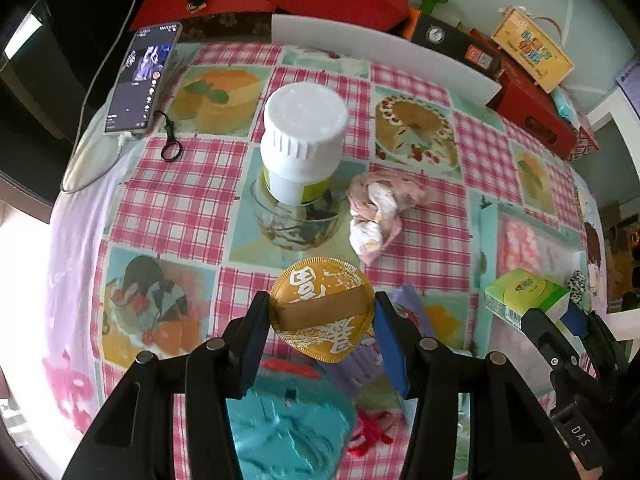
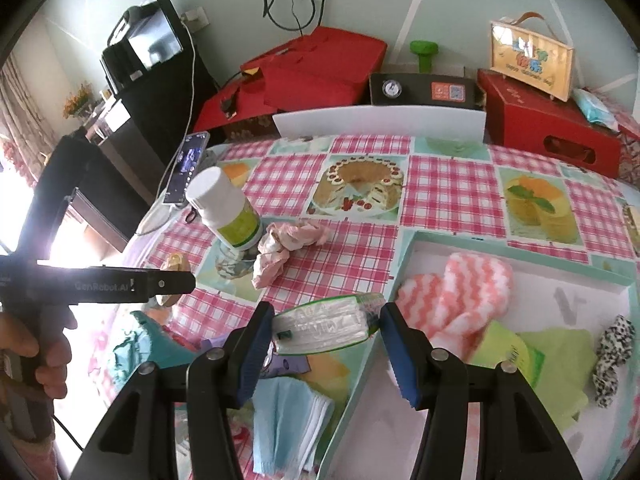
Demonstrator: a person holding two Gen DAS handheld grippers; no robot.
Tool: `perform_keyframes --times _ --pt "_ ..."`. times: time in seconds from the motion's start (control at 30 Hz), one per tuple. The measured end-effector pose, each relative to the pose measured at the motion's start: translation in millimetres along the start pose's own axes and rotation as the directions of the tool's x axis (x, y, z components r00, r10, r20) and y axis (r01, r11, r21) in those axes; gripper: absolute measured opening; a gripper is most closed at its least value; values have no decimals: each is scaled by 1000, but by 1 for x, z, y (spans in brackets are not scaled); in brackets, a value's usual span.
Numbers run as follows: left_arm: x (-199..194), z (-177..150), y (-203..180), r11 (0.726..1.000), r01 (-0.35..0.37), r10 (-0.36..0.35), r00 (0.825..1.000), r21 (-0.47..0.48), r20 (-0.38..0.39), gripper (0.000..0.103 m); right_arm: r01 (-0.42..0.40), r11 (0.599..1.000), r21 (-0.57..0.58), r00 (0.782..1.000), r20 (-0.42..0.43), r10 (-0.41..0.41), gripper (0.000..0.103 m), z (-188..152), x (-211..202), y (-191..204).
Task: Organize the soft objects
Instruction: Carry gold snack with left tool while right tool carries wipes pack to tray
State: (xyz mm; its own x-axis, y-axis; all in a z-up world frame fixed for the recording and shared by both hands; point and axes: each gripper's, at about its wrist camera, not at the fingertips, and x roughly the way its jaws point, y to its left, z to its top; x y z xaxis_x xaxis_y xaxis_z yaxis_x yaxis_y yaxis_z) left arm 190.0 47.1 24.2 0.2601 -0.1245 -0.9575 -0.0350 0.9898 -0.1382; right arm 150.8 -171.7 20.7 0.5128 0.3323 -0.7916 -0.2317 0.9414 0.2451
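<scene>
A round gold powder puff (image 1: 320, 316) with a ribbon band is held above the checked tablecloth, and my left gripper (image 1: 321, 304) is shut on its two edges. My right gripper (image 2: 326, 312) is shut on a green pack of tissues (image 2: 328, 324), held beside the near-left corner of a teal-rimmed white tray (image 2: 400, 264). Inside the tray lie a pink-and-white striped cloth (image 2: 460, 292), a green cloth (image 2: 556, 360) and a leopard-print scrunchie (image 2: 612, 356). A crumpled pink cloth (image 1: 380, 208) lies on the table left of the tray.
A white bottle (image 1: 300, 140) stands in a glass bowl (image 1: 296, 224) mid-table. A phone (image 1: 140, 80) on a cable lies at the far left edge. Blue face masks (image 2: 288, 420) and a teal object (image 1: 288, 428) lie near me. Red boxes line the back.
</scene>
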Motion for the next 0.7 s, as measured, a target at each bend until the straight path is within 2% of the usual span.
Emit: perform_keyframes --times 0.2,0.7 --pt "-24 -23 -11 999 48 -47 997 -16 54 53 3 1000 13 1000 30 -4 58 -8 -31 5" --pt "-80 -89 -54 993 98 -106 985 63 133 53 61 998 16 992 111 -63 58 -39 -125 15"
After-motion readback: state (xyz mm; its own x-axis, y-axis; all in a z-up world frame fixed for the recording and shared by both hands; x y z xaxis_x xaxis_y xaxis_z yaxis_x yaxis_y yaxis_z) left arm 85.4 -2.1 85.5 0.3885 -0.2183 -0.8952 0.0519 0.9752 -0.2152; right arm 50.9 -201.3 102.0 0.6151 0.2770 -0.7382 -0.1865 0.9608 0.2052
